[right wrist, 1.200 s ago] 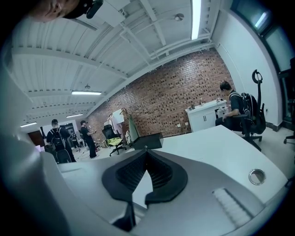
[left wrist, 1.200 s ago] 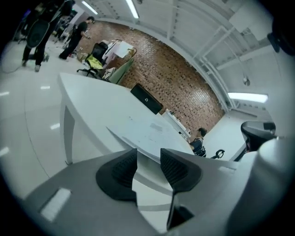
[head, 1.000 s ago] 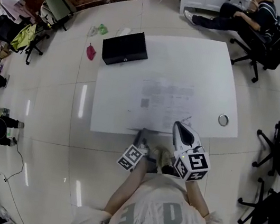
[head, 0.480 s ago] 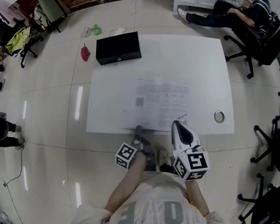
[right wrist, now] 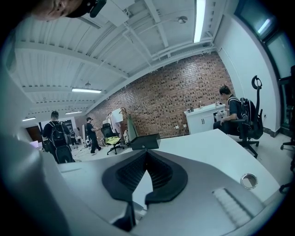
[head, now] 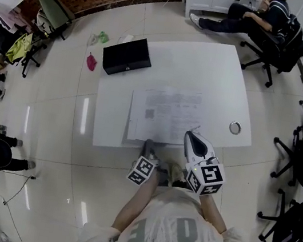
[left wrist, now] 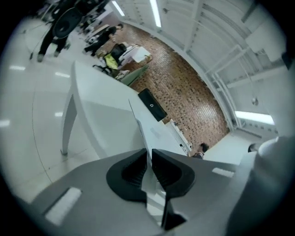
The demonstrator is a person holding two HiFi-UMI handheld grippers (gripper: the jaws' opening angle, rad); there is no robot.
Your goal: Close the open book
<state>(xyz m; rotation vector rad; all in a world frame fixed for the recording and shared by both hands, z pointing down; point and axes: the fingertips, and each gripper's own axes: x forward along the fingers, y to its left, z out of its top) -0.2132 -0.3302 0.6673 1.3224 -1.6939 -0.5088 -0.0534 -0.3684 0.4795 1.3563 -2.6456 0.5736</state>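
The open book [head: 167,114] lies at the table's [head: 207,69] near edge, about midway along it. The left gripper [left wrist: 149,152] has just been closing, and its jaws pinch the book's thin white edge at the near left corner (cover or page, I cannot tell). The right gripper [right wrist: 146,153], jaws together and empty, points over the book's near right corner. A black box [head: 127,56] sits at the table's far left corner.

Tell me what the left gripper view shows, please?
The left tool, its jaws just closing in, pinches the thin white edge of the open book, which runs away over a white table. Behind stand a black box and a brick wall.
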